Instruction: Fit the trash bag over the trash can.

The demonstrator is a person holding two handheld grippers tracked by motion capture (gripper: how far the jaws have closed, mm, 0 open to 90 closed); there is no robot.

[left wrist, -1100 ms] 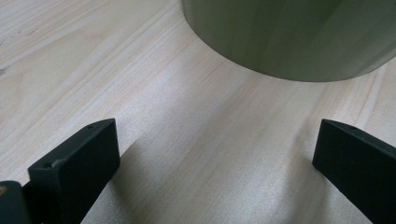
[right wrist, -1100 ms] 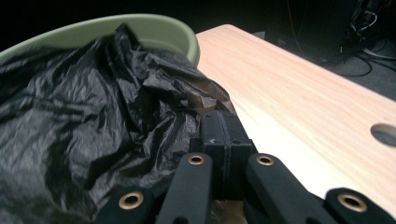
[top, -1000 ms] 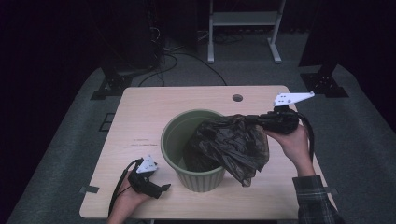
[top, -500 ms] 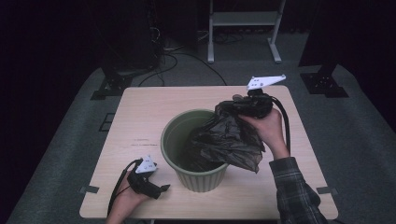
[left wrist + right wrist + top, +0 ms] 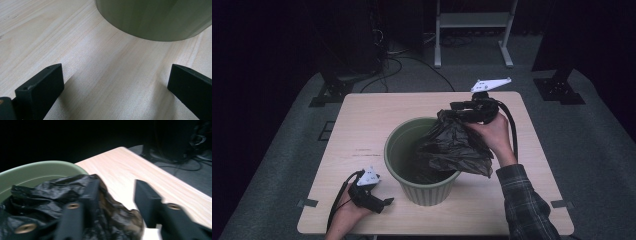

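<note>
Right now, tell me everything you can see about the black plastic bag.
The black plastic bag is thin, crinkled, glossy film, bunched rather than spread. Part of it hangs inside the green bin and part drapes out over the bin's rim on the person's right. Its upper bunch lies at the right gripper, whose jaws look apart in the right gripper view, and against the right hand. Whether it is pinched cannot be told.

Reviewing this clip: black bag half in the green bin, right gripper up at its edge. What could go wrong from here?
1. In the right gripper view the right gripper has its jaws apart, with the bag draped over one; the film may slip free.
2. The left gripper rests open on the table, clear of the bin, so a tug might tip or drag it.
</note>
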